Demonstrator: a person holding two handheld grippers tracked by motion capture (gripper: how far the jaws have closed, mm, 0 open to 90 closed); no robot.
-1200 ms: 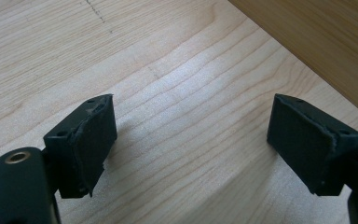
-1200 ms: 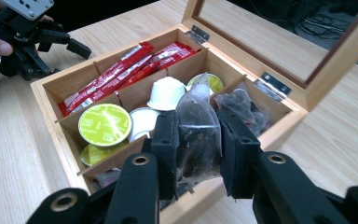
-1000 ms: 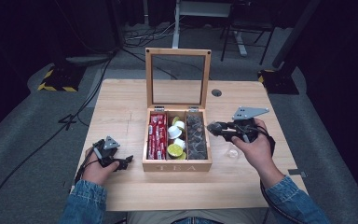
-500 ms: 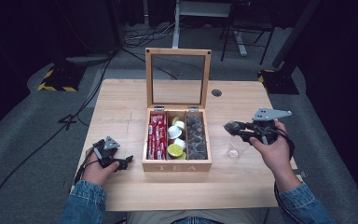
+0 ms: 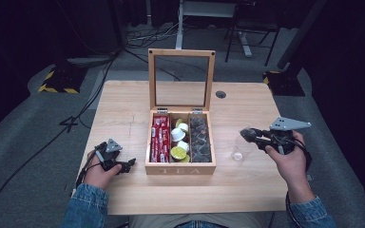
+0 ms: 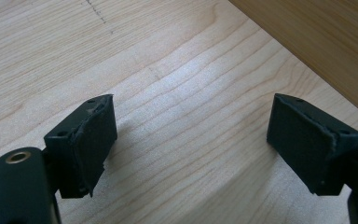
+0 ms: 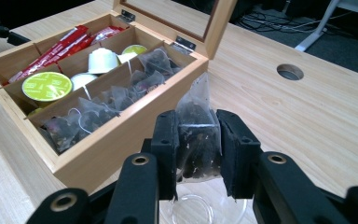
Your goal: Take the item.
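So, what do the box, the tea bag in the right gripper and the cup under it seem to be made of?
The box looks like light, matte wood: grain shows on its wall. The tea bag, clamped by the right gripper, seems a thin see-through mesh, perhaps nylon: dark leaves show through. The cup looks like clear glass or plastic; I cannot tell which.

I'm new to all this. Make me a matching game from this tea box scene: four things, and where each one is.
Things:
1. red sachets
2. round capsules
3. glass cup
4. tea bag

Places:
A. box's middle compartment
B. between the right gripper's pads
C. box's left compartment
D. on the table, right of the box

Pairs: 1-C, 2-A, 3-D, 4-B
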